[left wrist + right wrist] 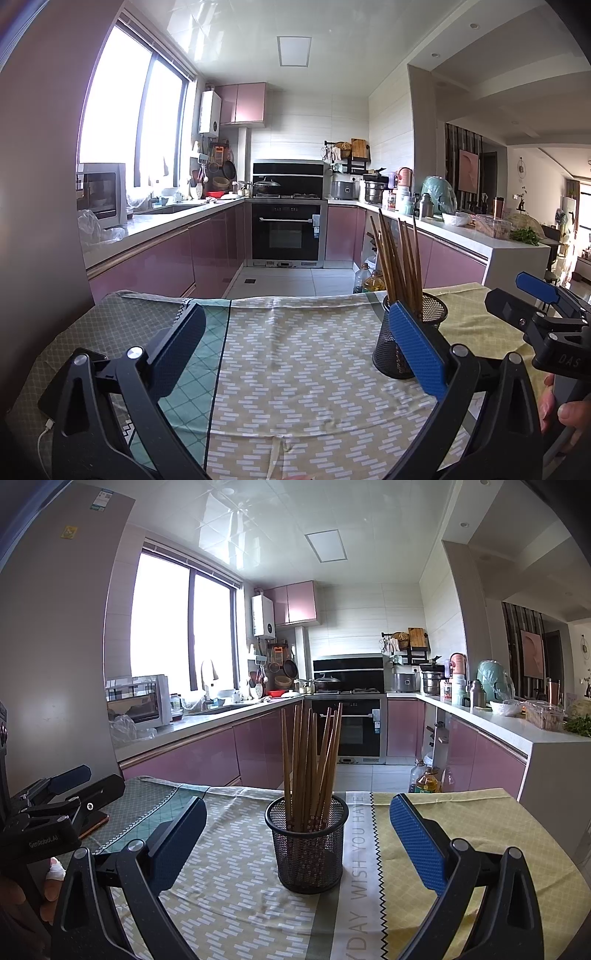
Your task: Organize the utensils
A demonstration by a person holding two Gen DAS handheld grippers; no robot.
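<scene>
Here we had both grippers held spread wide above the cloth, gripping nothing. Nearest us, the right gripper (298, 843) framed the job squarely: its blue pads (417, 840) stood apart at about four and eight o'clock of the mesh holder (309, 843), which sat upright on the patterned tablecloth (236, 897) just ahead, at twelve o'clock from the wrist. The left gripper (297, 347) pointed at bare cloth, and from it the holder (397, 345) lay off at two o'clock, partly hidden behind its right finger.

A little farther on, the chopsticks (312, 764) stood bunched in the holder, fanning slightly, tips up. We saw no loose utensils on the cloth in either view, so we judged that the sorting was largely done, or that the next piece lay out of frame.

If the holder was to be shifted, we reckoned the right gripper should close low on the mesh wall, below the rim, and squeeze gently, since thin mesh may flex and a high grip could tip the tall sticks. The left gripper was best kept clear of the leaning tips.

Farthest off, the pink cabinets (192, 755) and oven (354, 727) played no part.
</scene>
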